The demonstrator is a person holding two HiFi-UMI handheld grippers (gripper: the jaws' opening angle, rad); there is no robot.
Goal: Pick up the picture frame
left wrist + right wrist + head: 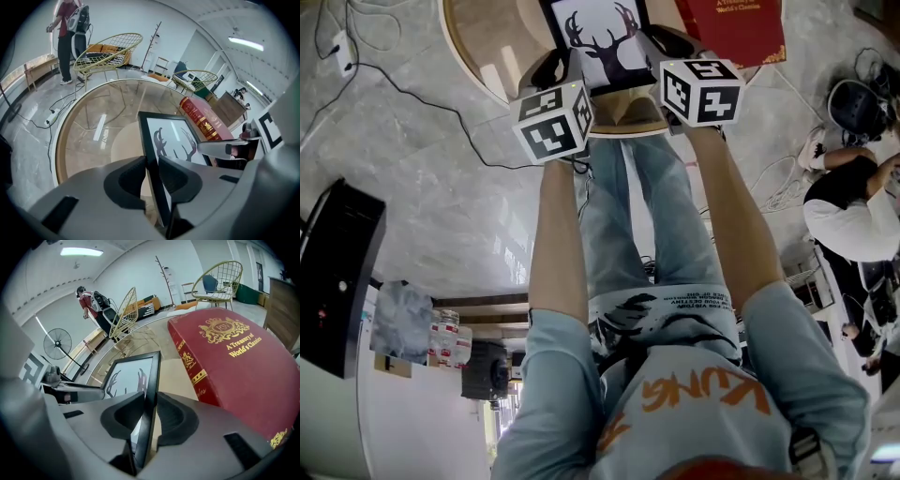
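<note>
A round glass table (60, 136) with a pale wooden rim carries everything. A red book (234, 366) with gold lettering lies flat towards the table's right edge, as the head view shows it. Just left of the book, by the near edge, is the frame (605, 42). It is black-bordered and holds a white print of a dark antlered deer, and it stands tilted rather than flat. Whether its lower edge rests on the glass cannot be told, because the grippers hide it. The left gripper (151, 164) is clenched on the frame's left side. The black border runs up between its two jaws, and a pad lies against each face. The right gripper (149, 401) grasps the frame's right side the same way, the thin edge caught between its pads and the book close beside its outer jaw. In the head view both marker cubes sit side by side at the table's near edge, with the frame between them. Wire chairs (105, 49) stand on the floor beyond the far rim.
</note>
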